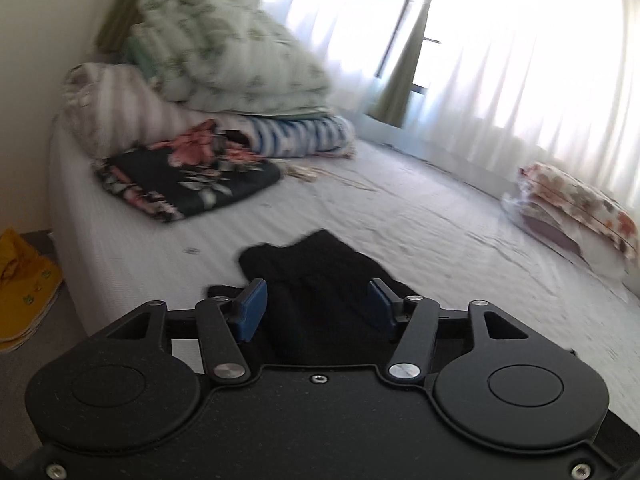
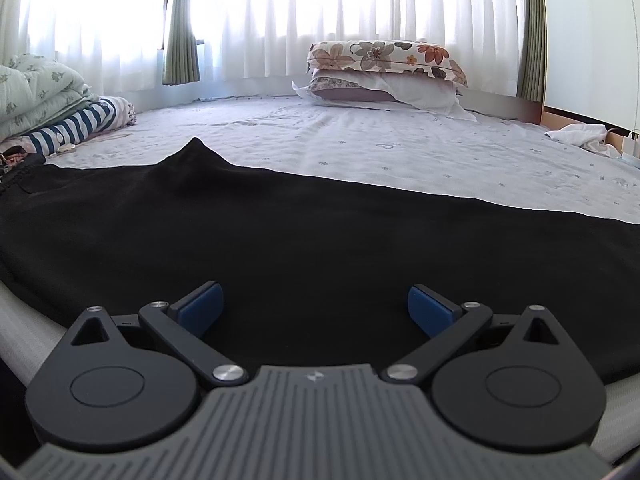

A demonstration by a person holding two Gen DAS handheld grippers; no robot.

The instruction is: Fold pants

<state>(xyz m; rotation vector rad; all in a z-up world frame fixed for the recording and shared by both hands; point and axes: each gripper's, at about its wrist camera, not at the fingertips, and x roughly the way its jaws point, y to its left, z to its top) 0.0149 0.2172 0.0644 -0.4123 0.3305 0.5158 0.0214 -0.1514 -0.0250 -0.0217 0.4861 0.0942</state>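
Note:
The black pants (image 2: 312,232) lie spread across the near part of the bed, with a raised peak at their far edge. In the left wrist view the pants (image 1: 316,272) show as a bunched dark heap near the bed's edge. My left gripper (image 1: 318,304) is open, its blue pads either side of the cloth, holding nothing. My right gripper (image 2: 316,308) is open wide just above the pants, empty.
The bed (image 2: 400,148) has a white patterned sheet. Folded quilts (image 1: 224,52) and a dark floral blanket (image 1: 188,176) are stacked at the left end. Floral pillows (image 2: 384,72) lie by the curtained window. A yellow bag (image 1: 24,280) sits on the floor at left.

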